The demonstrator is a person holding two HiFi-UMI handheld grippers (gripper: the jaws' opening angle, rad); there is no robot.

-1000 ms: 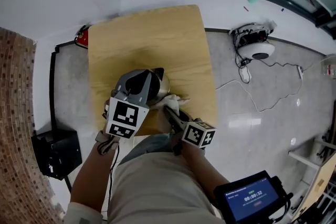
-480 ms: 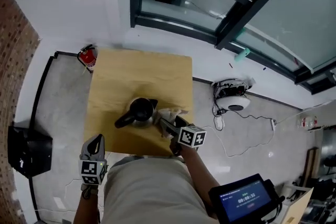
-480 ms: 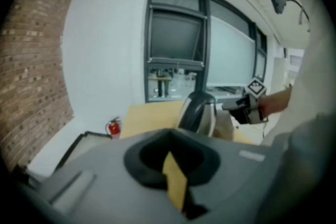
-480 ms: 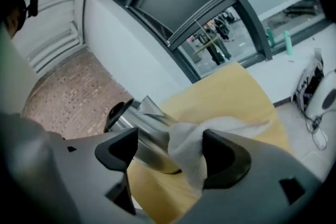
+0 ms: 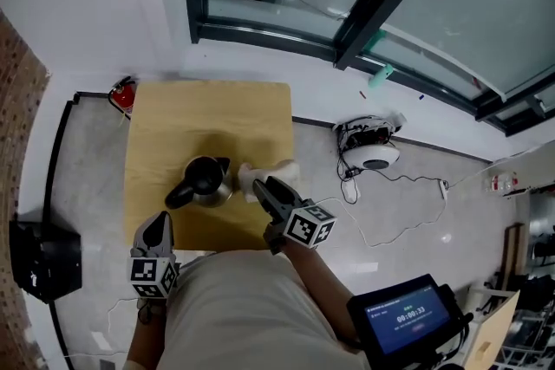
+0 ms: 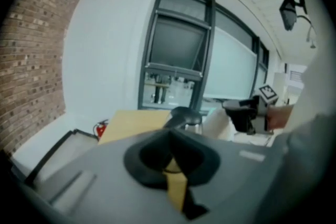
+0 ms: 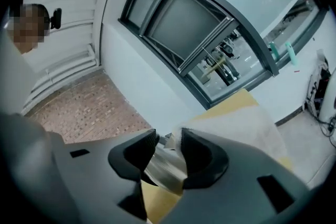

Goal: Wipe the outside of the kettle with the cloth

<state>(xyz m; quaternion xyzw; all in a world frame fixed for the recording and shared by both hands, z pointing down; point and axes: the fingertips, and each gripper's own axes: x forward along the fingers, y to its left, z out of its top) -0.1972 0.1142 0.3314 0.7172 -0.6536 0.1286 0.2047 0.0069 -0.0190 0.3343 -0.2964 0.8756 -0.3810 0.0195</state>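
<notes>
kettle (image 5: 201, 179) stands upright on the table (image 5: 208, 113), cloth (image 5: 270, 172) heaped just beside it, and the right gripper (image 5: 260, 186) is closing its jaws at the cloth's edge, nothing pinched yet, likely to lift it for wiping, while the left gripper (image 5: 157, 225) hangs back, pressed together, empty.

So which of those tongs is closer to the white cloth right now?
Right. The right tongs sit at the cloth's near edge, jaws closing with that edge against one jaw, not gripped. The left tongs hang off the table's near edge, beside the person's body.
</notes>
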